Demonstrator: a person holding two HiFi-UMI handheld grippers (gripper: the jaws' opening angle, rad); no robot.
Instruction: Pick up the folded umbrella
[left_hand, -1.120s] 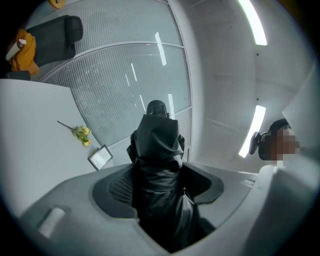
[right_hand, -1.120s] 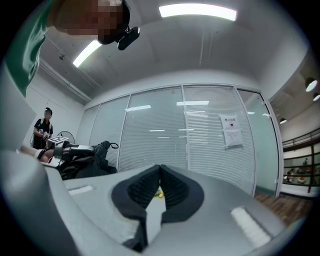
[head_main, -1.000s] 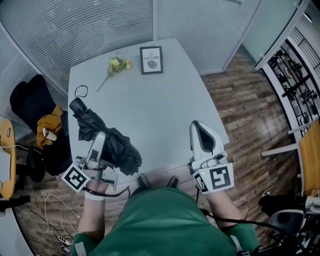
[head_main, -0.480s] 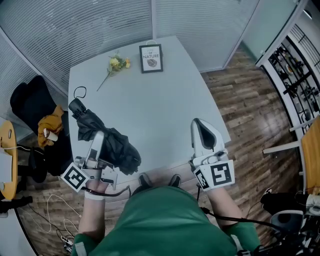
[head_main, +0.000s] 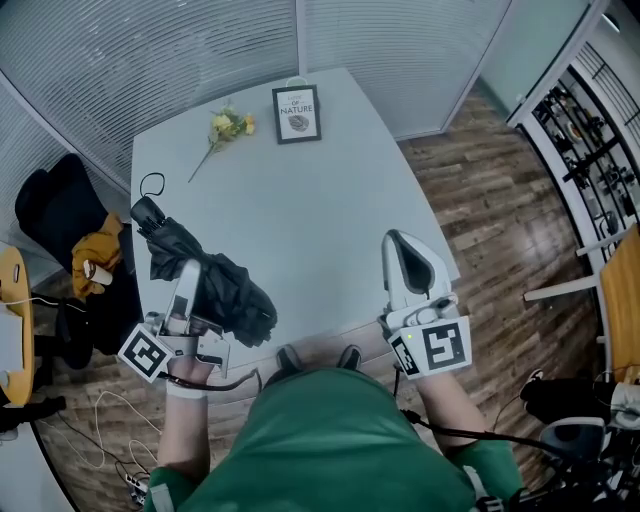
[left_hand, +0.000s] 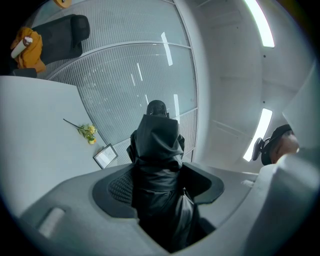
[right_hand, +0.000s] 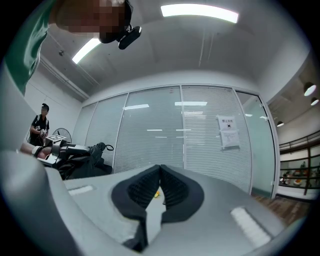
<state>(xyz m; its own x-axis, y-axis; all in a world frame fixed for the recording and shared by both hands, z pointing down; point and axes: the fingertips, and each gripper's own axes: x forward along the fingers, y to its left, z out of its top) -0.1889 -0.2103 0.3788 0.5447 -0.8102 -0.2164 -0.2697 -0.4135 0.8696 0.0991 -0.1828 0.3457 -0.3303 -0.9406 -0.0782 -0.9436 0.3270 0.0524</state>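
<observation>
Pinching the folded umbrella (head_main: 212, 283) in the left gripper (left_hand: 159, 183), right gripper (right_hand: 160, 189) pressed together on nothing, the person seems mid-pickup; next, raise it clear of the desk (head_main: 320, 220).

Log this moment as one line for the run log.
left gripper: shut on folded umbrella | right gripper: shut, empty | flower, framed picture: table far end
</observation>
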